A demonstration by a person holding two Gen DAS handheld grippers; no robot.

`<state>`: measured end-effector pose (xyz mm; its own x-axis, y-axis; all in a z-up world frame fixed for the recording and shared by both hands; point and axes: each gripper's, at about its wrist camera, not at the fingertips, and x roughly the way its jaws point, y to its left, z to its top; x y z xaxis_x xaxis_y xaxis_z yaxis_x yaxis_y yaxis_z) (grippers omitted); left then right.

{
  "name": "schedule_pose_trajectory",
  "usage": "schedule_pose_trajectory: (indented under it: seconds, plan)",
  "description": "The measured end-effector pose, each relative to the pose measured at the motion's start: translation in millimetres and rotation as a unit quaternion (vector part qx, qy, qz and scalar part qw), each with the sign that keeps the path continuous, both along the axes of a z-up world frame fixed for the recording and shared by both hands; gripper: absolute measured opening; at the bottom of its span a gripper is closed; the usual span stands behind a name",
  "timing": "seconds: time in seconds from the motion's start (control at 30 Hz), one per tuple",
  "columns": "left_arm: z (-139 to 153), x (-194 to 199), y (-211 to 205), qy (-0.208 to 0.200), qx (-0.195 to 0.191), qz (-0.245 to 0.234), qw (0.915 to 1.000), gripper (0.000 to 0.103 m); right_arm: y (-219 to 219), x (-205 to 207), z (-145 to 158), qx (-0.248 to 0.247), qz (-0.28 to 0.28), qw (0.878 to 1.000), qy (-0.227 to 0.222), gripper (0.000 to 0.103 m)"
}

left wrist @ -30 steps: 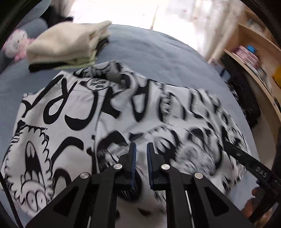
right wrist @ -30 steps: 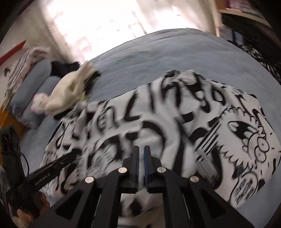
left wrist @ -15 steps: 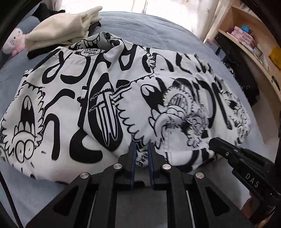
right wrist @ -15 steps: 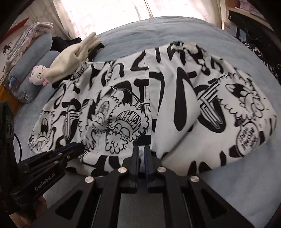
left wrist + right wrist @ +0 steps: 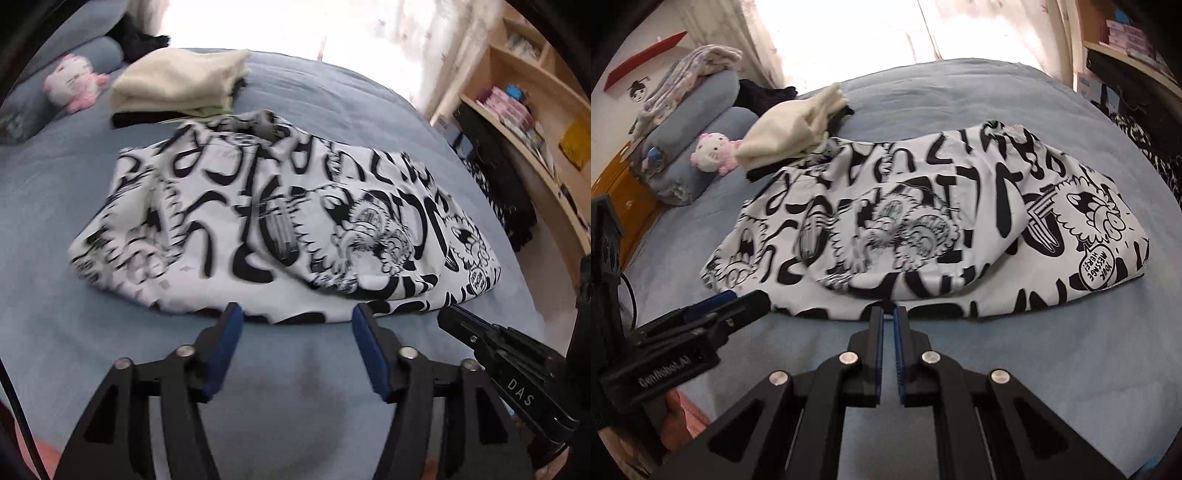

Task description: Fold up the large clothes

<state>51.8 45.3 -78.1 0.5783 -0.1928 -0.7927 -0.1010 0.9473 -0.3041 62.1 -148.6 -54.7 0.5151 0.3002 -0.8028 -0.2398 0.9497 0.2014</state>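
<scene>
Fingers of left gripper (image 5: 297, 319): just spread wide, nothing between, at garment (image 5: 280, 229) hem. Right gripper (image 5: 888, 314): fingers clenched; whether they pinch the hem cannot be told. Garment: heaped mid-bed (image 5: 332, 107).

Matt printed cotton-like garment (image 5: 280, 221), soft blue bedcover (image 5: 332, 110), fluffy cream towel (image 5: 177, 81)

Blue bed (image 5: 332, 96), printed garment (image 5: 280, 229) atop.

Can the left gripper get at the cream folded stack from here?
Probably not directly. The left gripper, jaws just opened and empty, sits at the near hem of the printed garment. The cream stack lies beyond it, so the garment is in the way.
</scene>
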Motion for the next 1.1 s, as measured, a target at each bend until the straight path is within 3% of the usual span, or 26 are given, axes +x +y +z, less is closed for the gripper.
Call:
schedule_pose_trajectory:
  seconds: [0.17, 0.33, 0.4, 0.67, 0.87, 1.03, 1.1]
  plan:
    - [-8, -21, 41, 0.01, -0.039, 0.037, 0.9985, 0.062, 17, -16, 4, 0.0, 0.015, 1.0, -0.016, 0.006]
    - [-30, -23, 73, 0.017, -0.09, 0.073, 0.9931, 0.063, 33, -16, -4, 0.006, 0.021, 1.0, -0.005, 0.005]
    - [-43, -18, 88, 0.015, -0.121, 0.095, 0.9879, 0.063, 37, -14, -7, 0.005, 0.022, 1.0, 0.0, 0.005]
    - [-92, 13, 123, 0.029, -0.178, 0.156, 0.9712, 0.063, 50, 5, -15, -0.012, 0.02, 1.0, 0.001, 0.005]
    - [-102, 37, 133, 0.005, -0.165, 0.164, 0.9725, 0.063, 57, 24, -22, -0.02, 0.014, 1.0, 0.003, 0.005]
    - [-106, 59, 145, 0.002, -0.176, 0.179, 0.9681, 0.063, 56, 47, -27, -0.028, 0.002, 1.0, 0.0, 0.005]
    - [-105, 71, 145, -0.002, -0.166, 0.18, 0.9696, 0.056, 53, 60, -26, -0.032, -0.006, 0.999, -0.008, 0.005]
